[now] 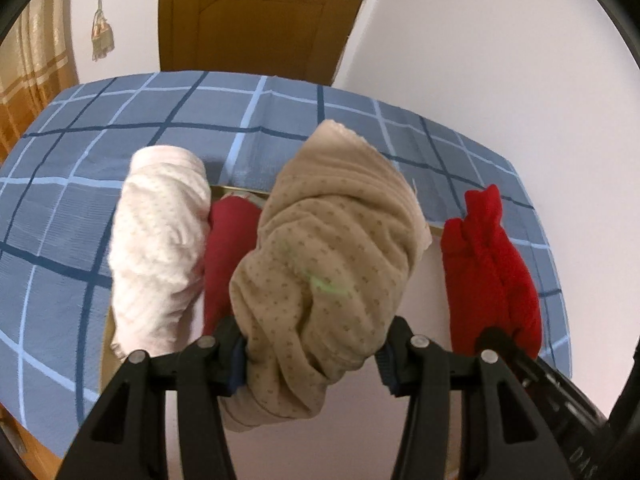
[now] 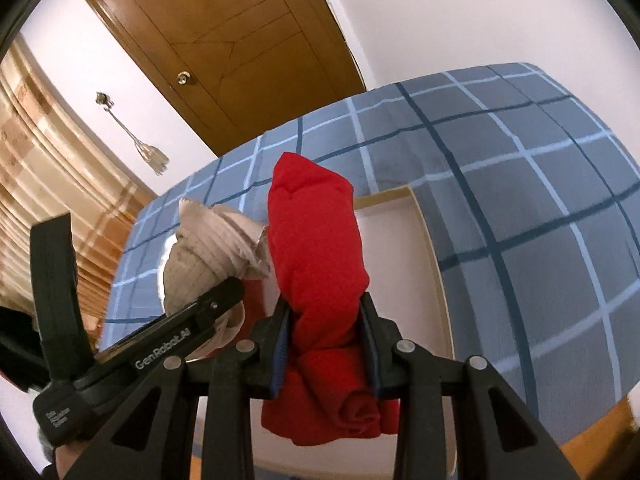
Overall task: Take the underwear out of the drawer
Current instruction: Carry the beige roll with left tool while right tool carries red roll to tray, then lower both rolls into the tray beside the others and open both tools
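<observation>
A rolled beige dotted underwear (image 1: 328, 260) is clamped between the pads of my left gripper (image 1: 312, 348), which is shut on it above the drawer. My right gripper (image 2: 328, 340) is shut on a rolled bright red underwear (image 2: 316, 240), also lifted; that red roll (image 1: 488, 268) shows at the right of the left wrist view. The beige roll (image 2: 208, 248) and the left gripper (image 2: 224, 300) appear at the left of the right wrist view. Below lies the white drawer (image 2: 424, 240) with a tan rim. In it rest a pale pink roll (image 1: 160, 240) and a dark red roll (image 1: 228, 248).
The drawer sits on a bed with a blue checked cover (image 1: 120, 128) that surrounds it on all sides. Behind stand a brown wooden door (image 1: 256, 12), a white wall and a striped curtain (image 1: 28, 80) at the left, with a tassel (image 1: 102, 36) hanging beside it.
</observation>
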The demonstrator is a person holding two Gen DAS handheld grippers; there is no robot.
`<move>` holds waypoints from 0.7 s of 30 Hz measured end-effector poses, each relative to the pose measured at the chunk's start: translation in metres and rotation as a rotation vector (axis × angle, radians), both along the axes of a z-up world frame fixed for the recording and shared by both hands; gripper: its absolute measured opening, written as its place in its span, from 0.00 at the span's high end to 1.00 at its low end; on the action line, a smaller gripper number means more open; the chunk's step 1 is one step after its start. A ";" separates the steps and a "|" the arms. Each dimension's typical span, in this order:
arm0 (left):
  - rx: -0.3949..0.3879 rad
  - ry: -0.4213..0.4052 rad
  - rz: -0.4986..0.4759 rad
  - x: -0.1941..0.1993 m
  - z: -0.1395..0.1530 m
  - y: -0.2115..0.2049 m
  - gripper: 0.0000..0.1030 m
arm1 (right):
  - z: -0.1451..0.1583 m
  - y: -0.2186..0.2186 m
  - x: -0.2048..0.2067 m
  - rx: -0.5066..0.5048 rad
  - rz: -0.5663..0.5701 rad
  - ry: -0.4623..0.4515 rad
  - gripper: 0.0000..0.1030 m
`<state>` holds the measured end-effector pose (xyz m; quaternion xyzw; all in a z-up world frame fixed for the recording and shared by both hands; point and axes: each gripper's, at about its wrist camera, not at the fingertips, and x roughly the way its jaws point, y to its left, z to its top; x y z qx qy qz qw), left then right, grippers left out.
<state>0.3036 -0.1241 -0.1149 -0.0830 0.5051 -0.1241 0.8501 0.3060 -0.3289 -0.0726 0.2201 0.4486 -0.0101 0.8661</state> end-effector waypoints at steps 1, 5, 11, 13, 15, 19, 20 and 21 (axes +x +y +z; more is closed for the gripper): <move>0.000 0.004 0.006 0.001 -0.002 -0.002 0.51 | -0.004 0.000 0.004 -0.003 -0.003 0.003 0.67; 0.027 -0.016 0.015 0.008 -0.009 -0.010 0.51 | -0.018 -0.001 0.017 -0.023 -0.017 0.020 0.67; 0.025 -0.017 0.048 0.017 -0.017 -0.010 0.51 | -0.032 0.003 0.031 -0.051 -0.008 0.028 0.67; 0.020 -0.017 0.053 0.020 -0.020 -0.009 0.51 | -0.037 0.004 0.035 -0.049 -0.004 0.035 0.67; 0.019 -0.019 0.058 0.022 -0.024 -0.007 0.51 | -0.041 0.005 0.037 -0.049 0.003 0.036 0.67; 0.028 -0.026 0.063 0.021 -0.028 -0.007 0.50 | -0.049 0.007 0.041 -0.041 0.016 0.043 0.67; 0.029 -0.029 0.062 0.021 -0.028 -0.007 0.50 | -0.052 0.007 0.042 -0.032 0.014 0.049 0.67; 0.029 -0.031 0.064 0.020 -0.028 -0.006 0.48 | -0.056 0.006 0.043 -0.019 0.012 0.056 0.67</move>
